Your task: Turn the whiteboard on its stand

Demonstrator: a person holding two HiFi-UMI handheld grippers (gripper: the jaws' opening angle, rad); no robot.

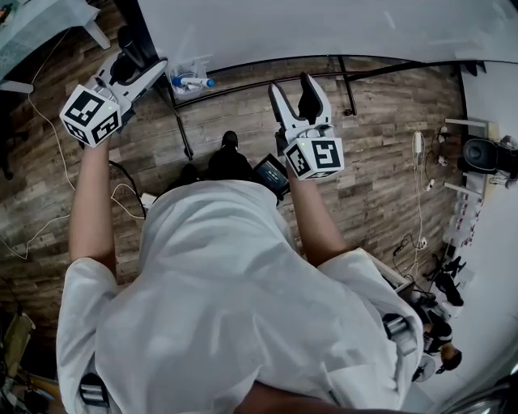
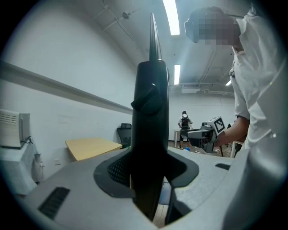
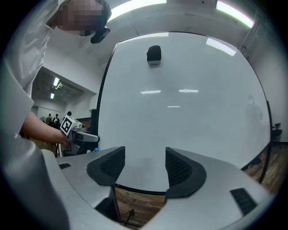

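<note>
The whiteboard [image 1: 324,24] fills the top of the head view, its white face tilted over its black stand [image 1: 348,85]. My left gripper [image 1: 131,50] is at the board's left edge. In the left gripper view the black frame edge [image 2: 152,121] stands edge-on between the jaws, and the left gripper [image 2: 150,179] is shut on it. My right gripper [image 1: 295,90] is held before the lower edge, and in its own view the right gripper [image 3: 145,164] is open with only the white face [image 3: 189,99] beyond it. A black eraser [image 3: 154,54] sticks to the board.
A small tray with a blue-capped marker [image 1: 193,81] hangs by the stand's left post. Cables and a power strip [image 1: 146,199] lie on the wood floor. A shelf with a speaker [image 1: 484,154] stands right. A yellow table [image 2: 92,147] and a distant person [image 2: 184,121] are behind.
</note>
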